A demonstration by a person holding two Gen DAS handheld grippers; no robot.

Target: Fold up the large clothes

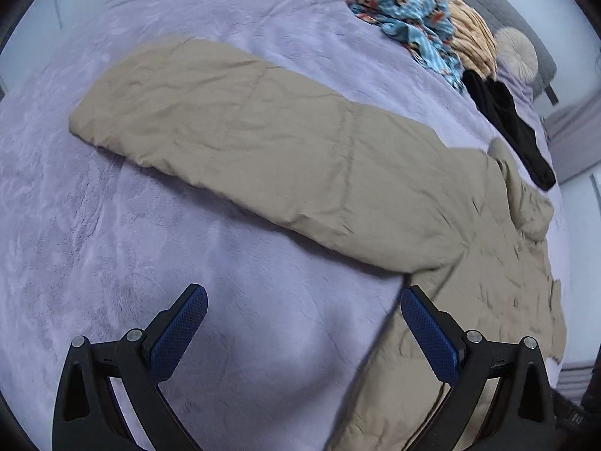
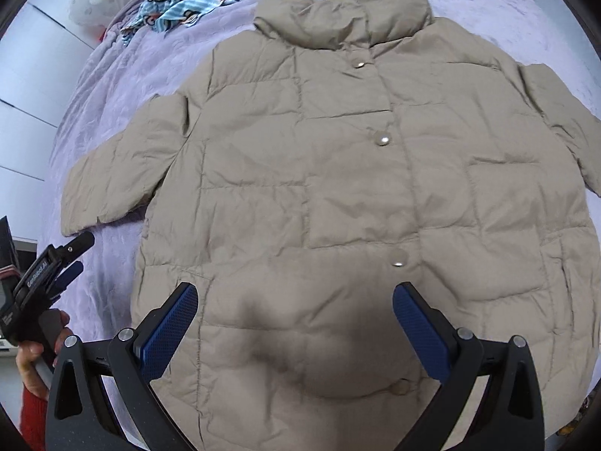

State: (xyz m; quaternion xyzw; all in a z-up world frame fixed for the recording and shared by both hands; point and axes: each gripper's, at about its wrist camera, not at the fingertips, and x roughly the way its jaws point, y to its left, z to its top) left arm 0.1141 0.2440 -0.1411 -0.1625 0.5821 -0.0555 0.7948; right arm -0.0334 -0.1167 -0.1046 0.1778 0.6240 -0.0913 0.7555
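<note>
A beige quilted puffer jacket [image 2: 338, 173] lies flat, front up and snapped closed, on a lavender blanket [image 2: 112, 75]. Its collar is at the far end and both sleeves spread outward. In the left wrist view one long sleeve [image 1: 263, 150] stretches across the blanket. My left gripper [image 1: 304, 297] hovers open over bare blanket, just left of the jacket's side edge and below the sleeve. My right gripper [image 2: 295, 297] stands open above the jacket's lower front, near the hem, holding nothing. The left gripper [image 2: 64, 263] also shows at the right wrist view's left edge, beside the sleeve cuff.
A blue patterned garment [image 1: 405, 11], a tan striped cloth [image 1: 473, 41] and a black garment [image 1: 514, 127] lie at the far side of the bed. A round cushion [image 1: 516, 54] sits by the grey headboard. A person's hand [image 2: 30, 353] with a red sleeve holds the left gripper.
</note>
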